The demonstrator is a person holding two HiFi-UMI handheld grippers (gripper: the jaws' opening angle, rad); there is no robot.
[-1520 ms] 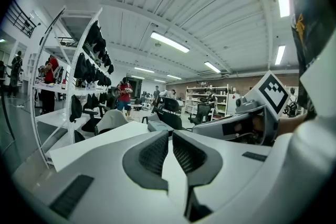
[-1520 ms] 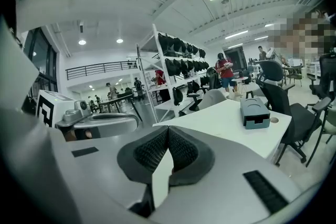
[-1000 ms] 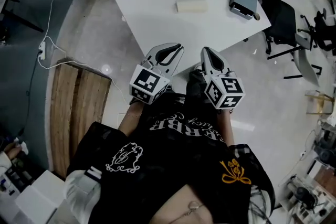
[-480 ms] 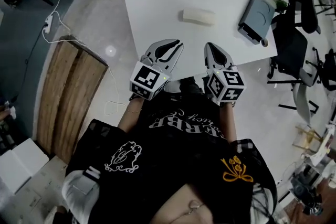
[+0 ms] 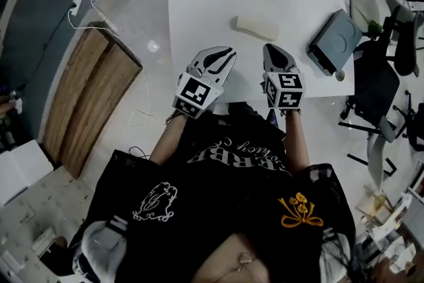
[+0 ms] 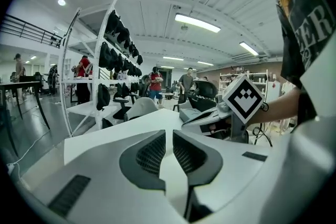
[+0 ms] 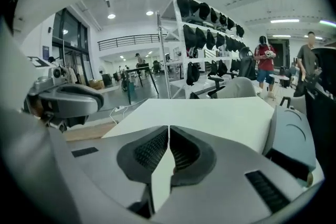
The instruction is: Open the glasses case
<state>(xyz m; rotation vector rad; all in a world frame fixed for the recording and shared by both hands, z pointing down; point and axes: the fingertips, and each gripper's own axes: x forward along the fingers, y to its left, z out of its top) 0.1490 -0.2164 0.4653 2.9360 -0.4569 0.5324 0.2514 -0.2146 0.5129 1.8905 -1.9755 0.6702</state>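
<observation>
Spreading across the upper half of the head view, a white table carries two things. A grey box sits at its right edge, and a pale, oblong glasses case lies flat nearer the middle and looks closed. The person's left gripper and right gripper hang side by side over the table's near edge. Both point toward the case and are apart from it, with the right one somewhat nearer. Each gripper's jaws are clenched together with nothing between them.

The case appears to be a small, stiff shell with a smooth skin, probably light. On a slick tabletop it would likely slide if pushed from one side only. A sensible hold would pin the lower half at one short end with one gripper. The other gripper would pinch the lid's lip along the long seam and lift. Which long side carries the hinge cannot be told from here. Both grippers would need to spread before taking hold.
</observation>
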